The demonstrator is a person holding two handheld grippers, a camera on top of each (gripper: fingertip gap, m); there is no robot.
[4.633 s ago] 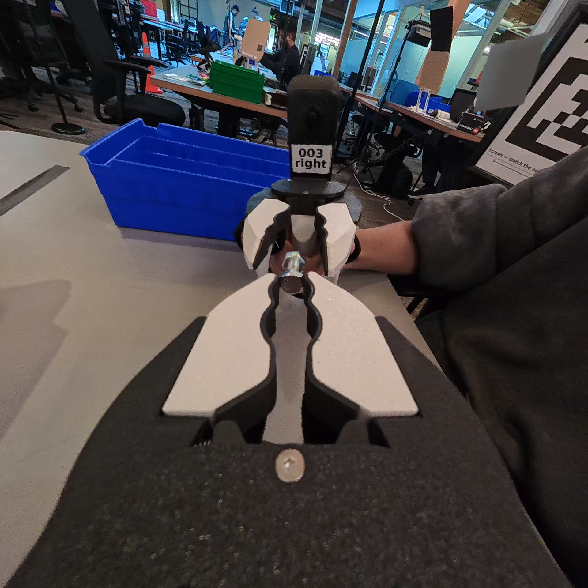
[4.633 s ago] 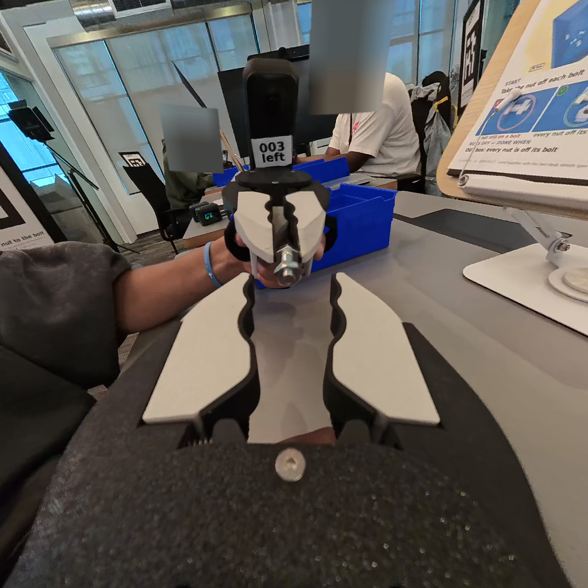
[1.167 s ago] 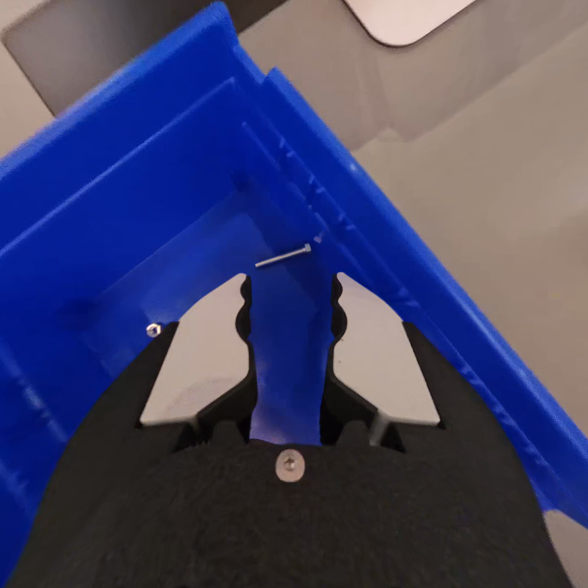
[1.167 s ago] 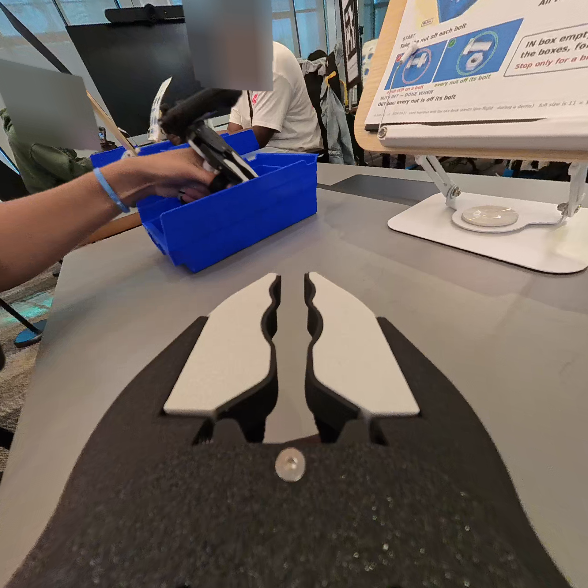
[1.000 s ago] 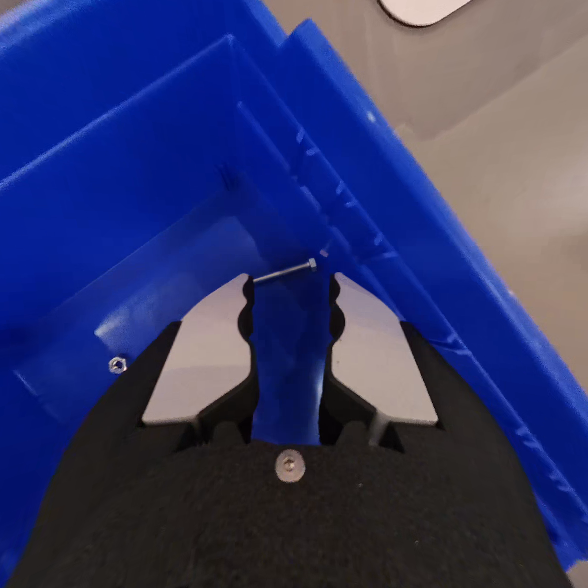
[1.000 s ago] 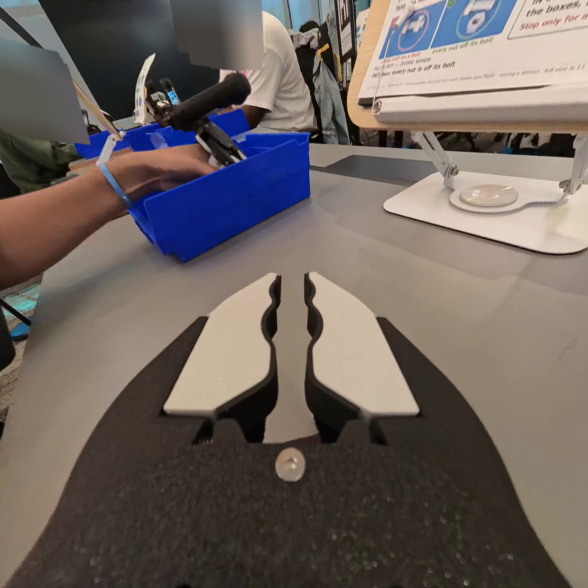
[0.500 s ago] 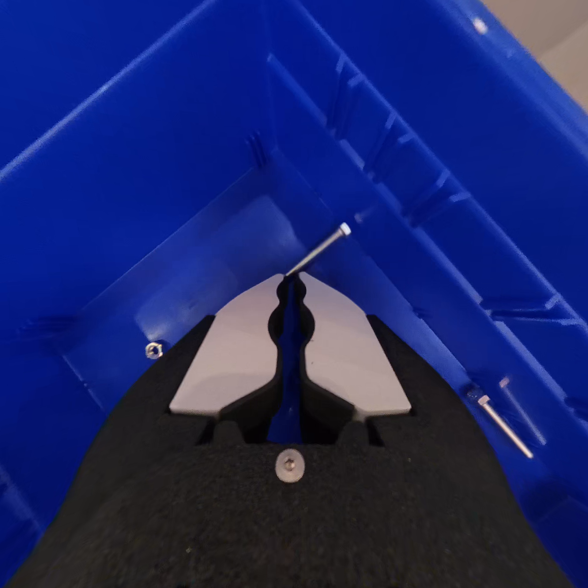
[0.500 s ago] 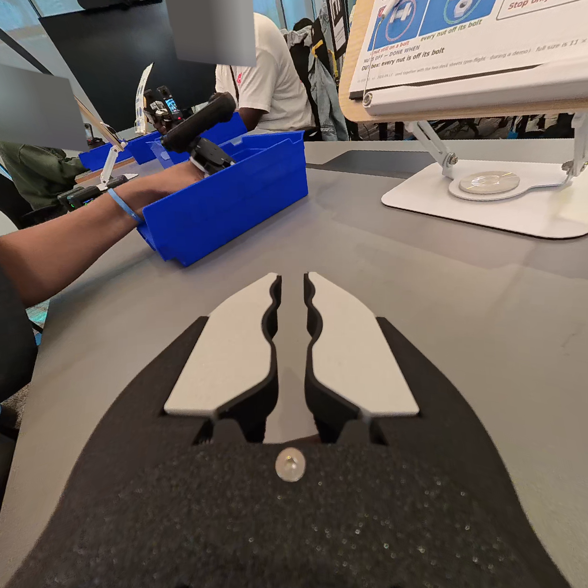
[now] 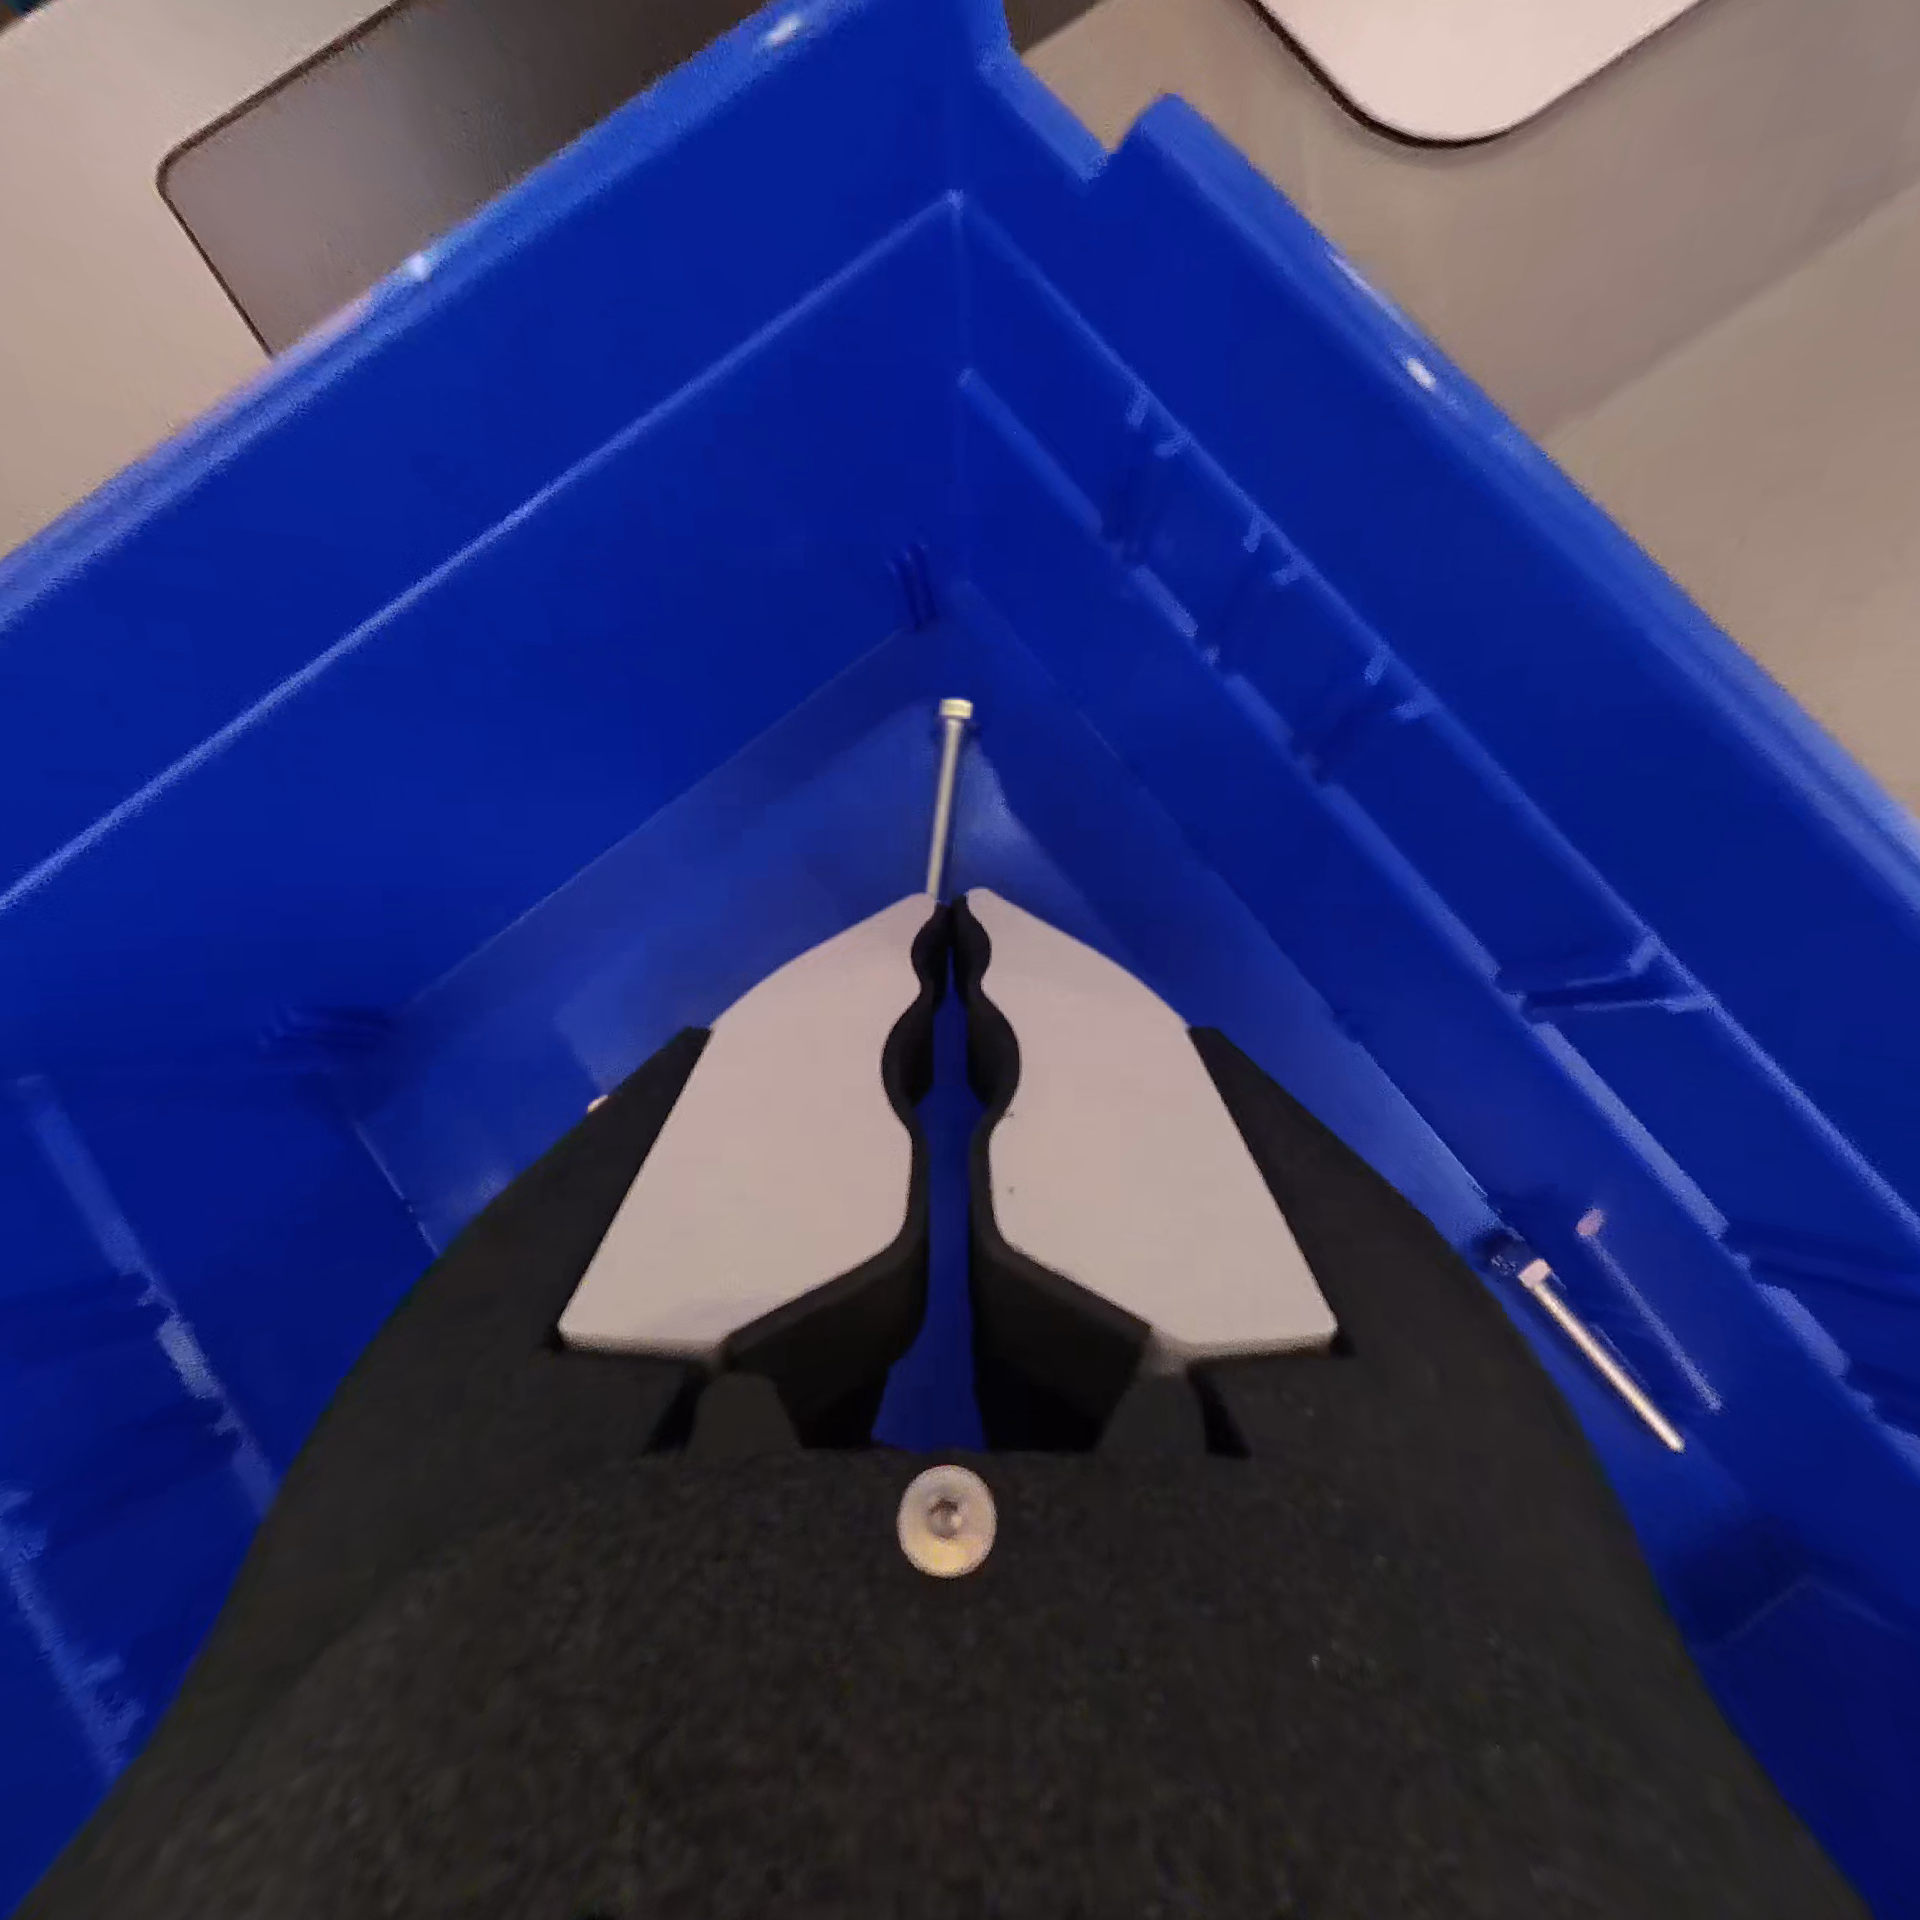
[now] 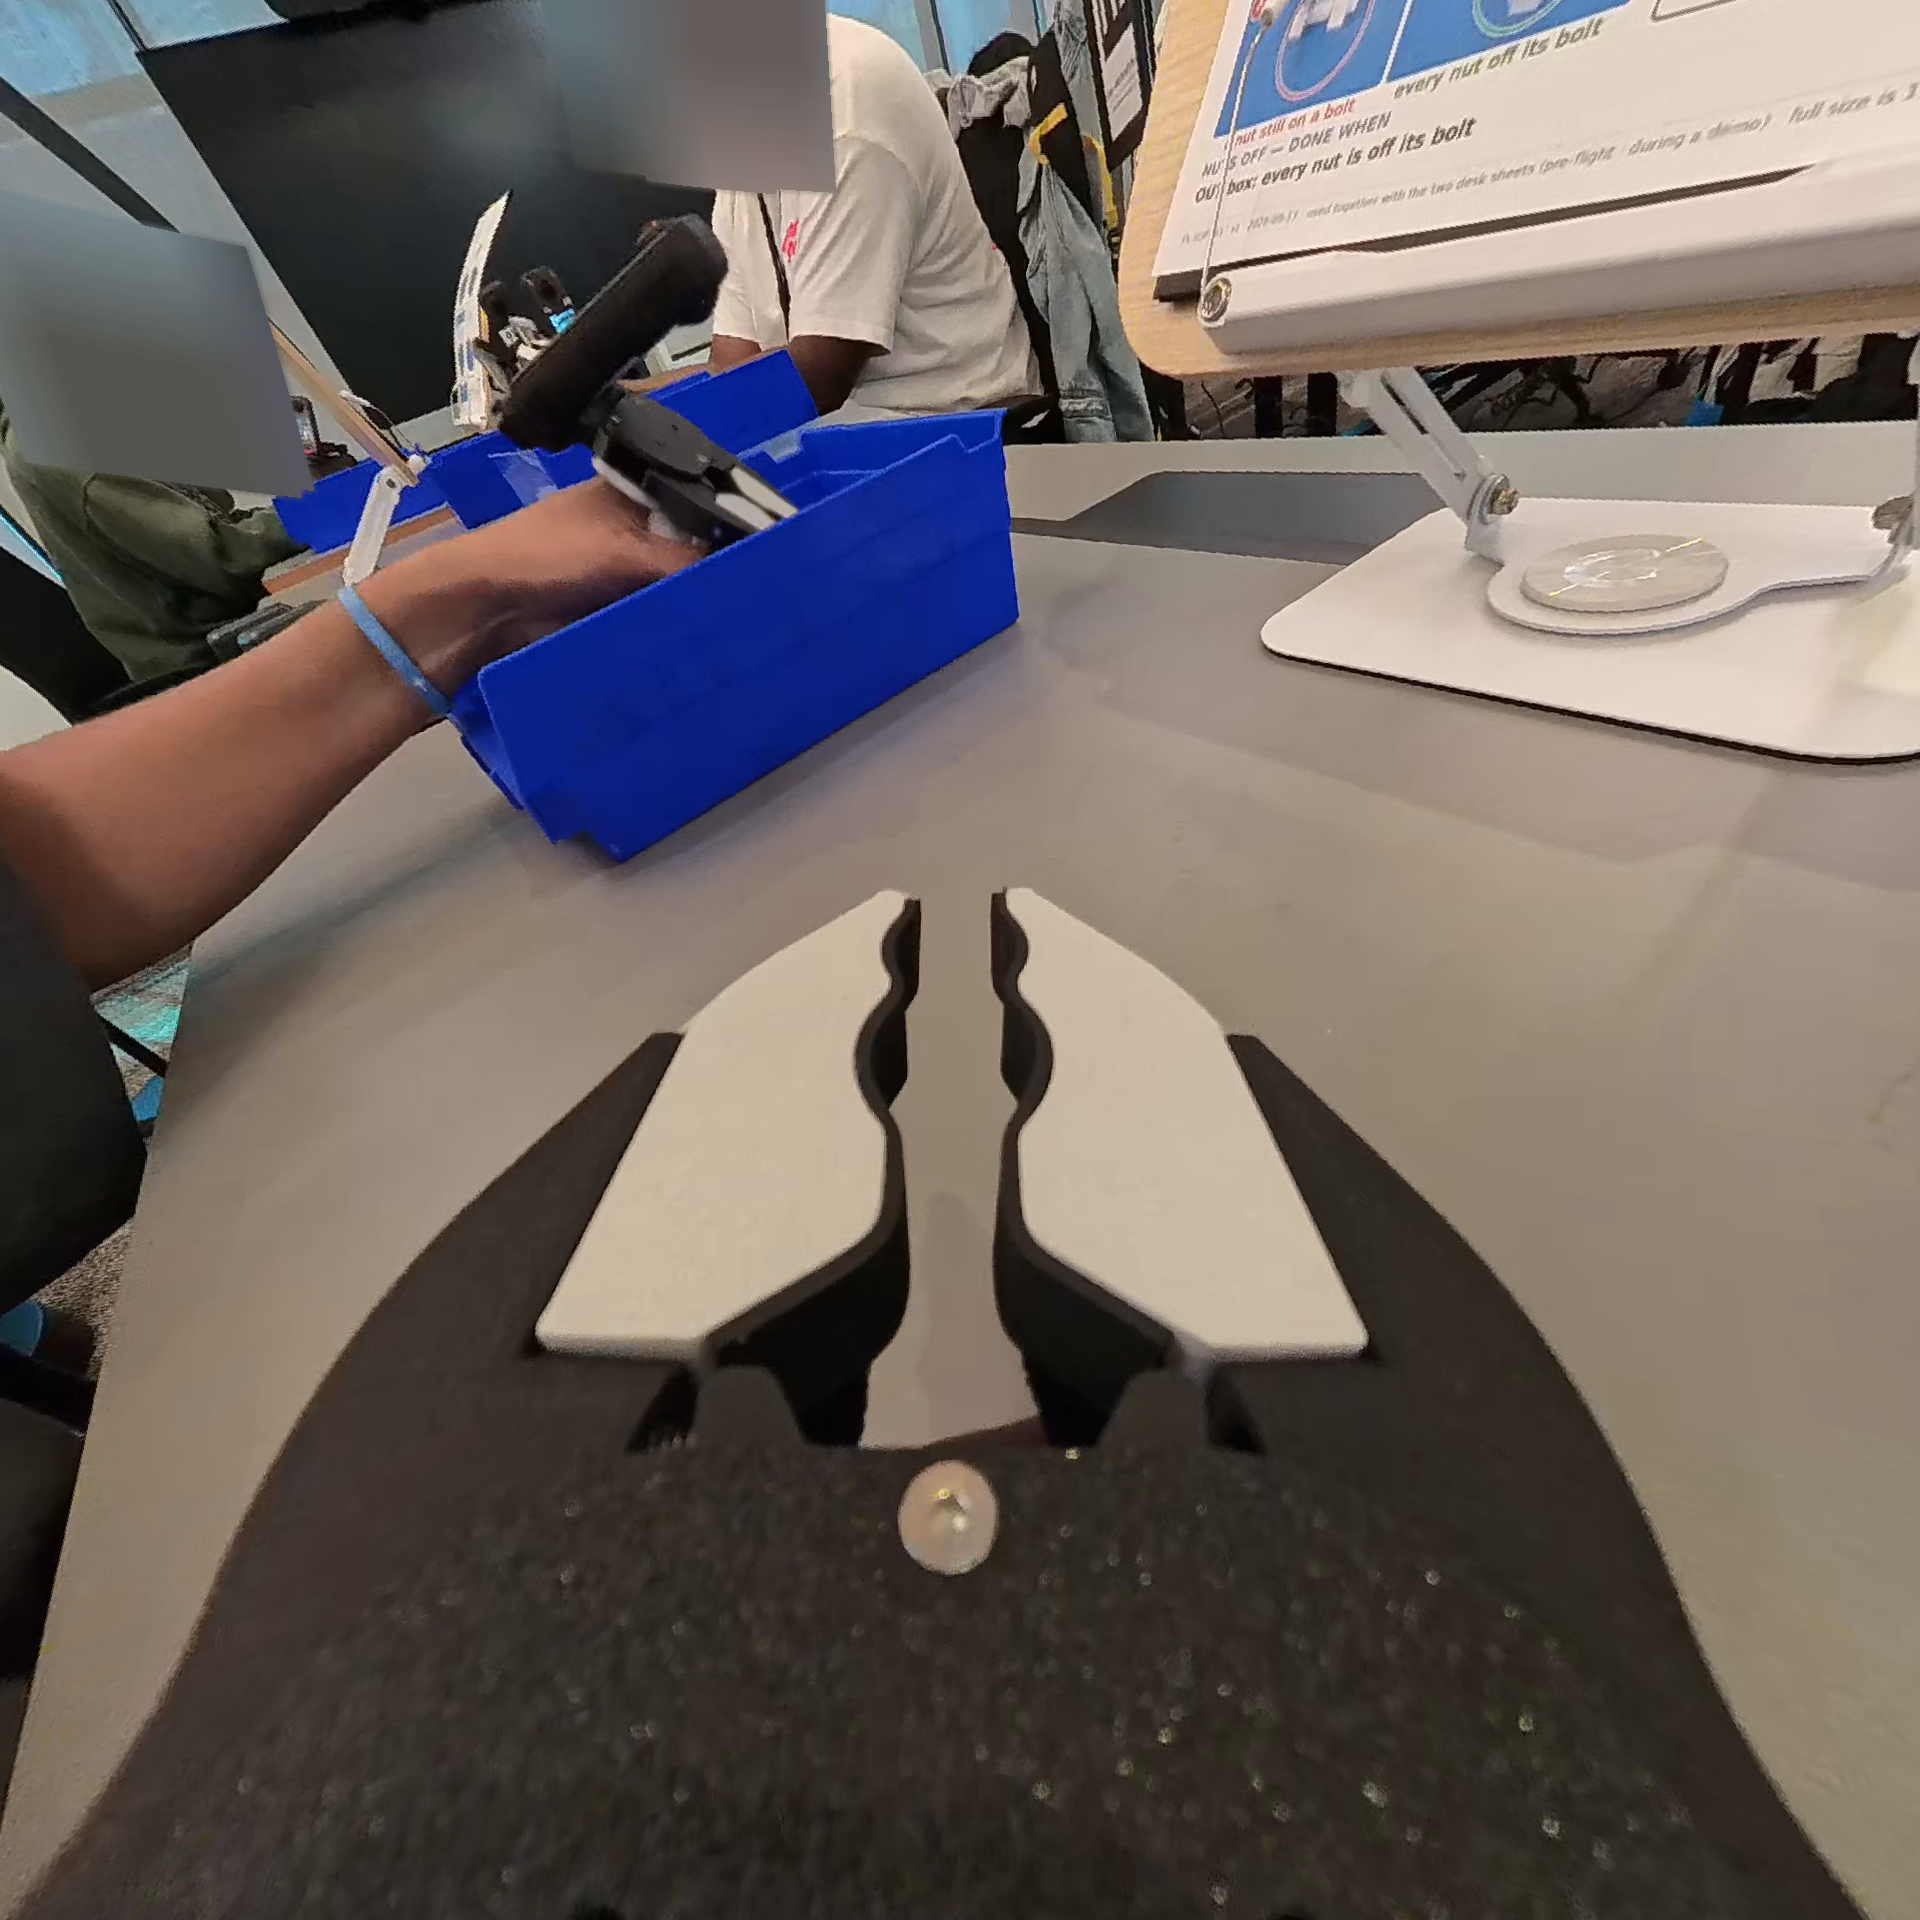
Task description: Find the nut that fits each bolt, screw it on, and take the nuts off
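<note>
Apparently bolt head-forward, lengthwise.

The left gripper pinches a thin bolt at its fingers' tips inside the blue bin.

Beside you stood a white tilting stand on the grey table, propping up a printed instruction sheet. Behind the table sat a person in a white shirt, with jackets hanging alongside.
</note>
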